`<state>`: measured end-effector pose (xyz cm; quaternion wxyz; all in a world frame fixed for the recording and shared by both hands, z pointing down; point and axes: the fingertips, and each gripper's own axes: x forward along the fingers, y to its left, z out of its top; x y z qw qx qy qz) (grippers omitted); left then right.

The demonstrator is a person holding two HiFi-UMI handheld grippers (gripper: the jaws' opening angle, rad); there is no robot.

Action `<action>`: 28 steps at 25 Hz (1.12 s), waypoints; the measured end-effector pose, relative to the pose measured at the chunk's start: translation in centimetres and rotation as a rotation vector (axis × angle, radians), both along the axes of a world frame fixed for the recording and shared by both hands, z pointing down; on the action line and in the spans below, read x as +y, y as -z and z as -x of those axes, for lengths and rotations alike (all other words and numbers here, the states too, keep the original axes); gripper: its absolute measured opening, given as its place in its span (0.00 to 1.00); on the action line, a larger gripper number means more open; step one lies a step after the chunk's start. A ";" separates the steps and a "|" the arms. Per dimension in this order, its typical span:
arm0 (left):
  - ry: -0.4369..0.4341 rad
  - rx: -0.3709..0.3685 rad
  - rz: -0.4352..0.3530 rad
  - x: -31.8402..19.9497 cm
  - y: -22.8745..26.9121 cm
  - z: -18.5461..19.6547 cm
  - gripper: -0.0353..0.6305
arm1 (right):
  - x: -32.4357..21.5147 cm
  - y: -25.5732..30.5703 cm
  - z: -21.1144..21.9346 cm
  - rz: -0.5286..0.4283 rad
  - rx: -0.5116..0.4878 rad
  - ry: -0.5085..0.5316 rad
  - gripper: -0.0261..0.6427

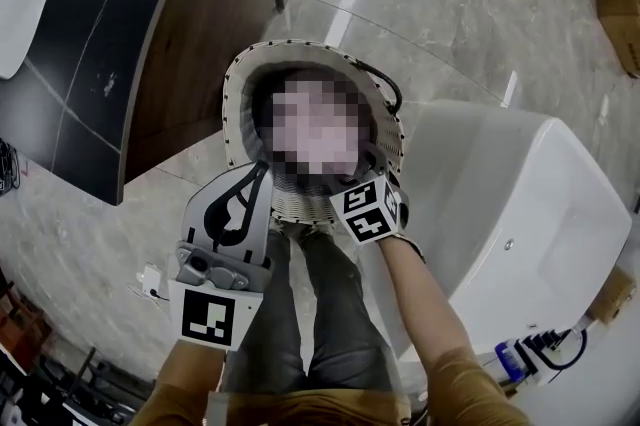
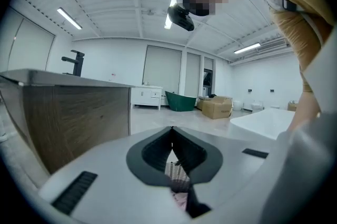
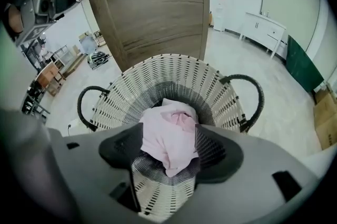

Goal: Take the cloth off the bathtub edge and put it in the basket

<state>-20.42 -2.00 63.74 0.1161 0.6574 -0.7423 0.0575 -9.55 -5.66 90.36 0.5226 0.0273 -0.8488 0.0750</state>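
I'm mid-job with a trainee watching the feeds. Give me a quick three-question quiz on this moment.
1. True or false: the right gripper has its jaws apart over the basket.
2. What colour is the cloth between those jaws? A) pink B) blue C) green
3. Fill in: the basket's handles are ____ in colour.
Key: 1 true; 2 A; 3 black.
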 end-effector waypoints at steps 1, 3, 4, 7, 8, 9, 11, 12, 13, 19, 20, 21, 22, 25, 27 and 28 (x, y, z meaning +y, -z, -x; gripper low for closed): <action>0.004 -0.002 -0.001 0.2 0.4 -0.1 0.06 | 0.0 0.5 -0.1 -0.002 -0.002 -0.001 0.48; 0.015 -0.003 -0.003 0.6 1.3 -0.3 0.06 | 0.3 1.4 -0.5 0.003 -0.001 0.002 0.48; 0.021 -0.002 -0.005 0.9 1.7 -0.4 0.06 | 0.6 1.8 -0.7 0.009 0.004 0.010 0.48; 0.037 -0.002 -0.006 1.6 3.0 -0.6 0.06 | 1.5 2.7 -1.3 0.016 0.025 0.044 0.48; 0.041 -0.003 -0.005 1.8 3.5 -0.6 0.06 | 1.7 2.9 -1.3 0.016 0.030 0.051 0.48; 0.045 -0.005 -0.004 2.1 4.0 -0.7 0.06 | 1.8 3.1 -1.4 0.016 0.034 0.057 0.48; 0.050 -0.012 0.000 2.8 5.0 -0.6 0.06 | 2.1 3.6 -1.5 0.008 0.044 0.063 0.48; 0.053 -0.017 0.003 3.2 5.5 -0.5 0.06 | 2.1 3.9 -1.6 0.000 0.047 0.063 0.48; 0.056 -0.023 0.004 3.6 6.0 -0.3 0.06 | 2.1 4.3 -1.5 -0.009 0.049 0.060 0.48; 0.078 -0.045 -0.010 5.2 9.7 1.1 0.06 | 1.7 8.1 -0.6 -0.037 0.037 0.025 0.48; 0.078 -0.046 -0.012 5.3 10.4 1.1 0.06 | 1.7 8.9 -0.4 -0.039 0.033 0.021 0.48; 0.078 -0.047 -0.014 5.4 11.0 1.2 0.06 | 1.6 9.8 -0.3 -0.042 0.028 0.017 0.48; 0.078 -0.048 -0.015 5.5 11.7 1.3 0.06 | 1.4 10.7 -0.1 -0.046 0.022 0.013 0.48; 0.078 -0.053 -0.029 5.8 13.4 1.6 0.06 | 1.1 13.3 0.6 -0.049 -0.005 -0.001 0.47; 0.075 -0.047 -0.031 6.0 14.5 1.5 0.06 | 1.2 15.1 0.7 -0.039 -0.020 -0.022 0.47; 0.074 -0.042 -0.030 6.2 15.0 1.5 0.06 | 1.3 16.0 0.7 -0.033 -0.029 -0.033 0.46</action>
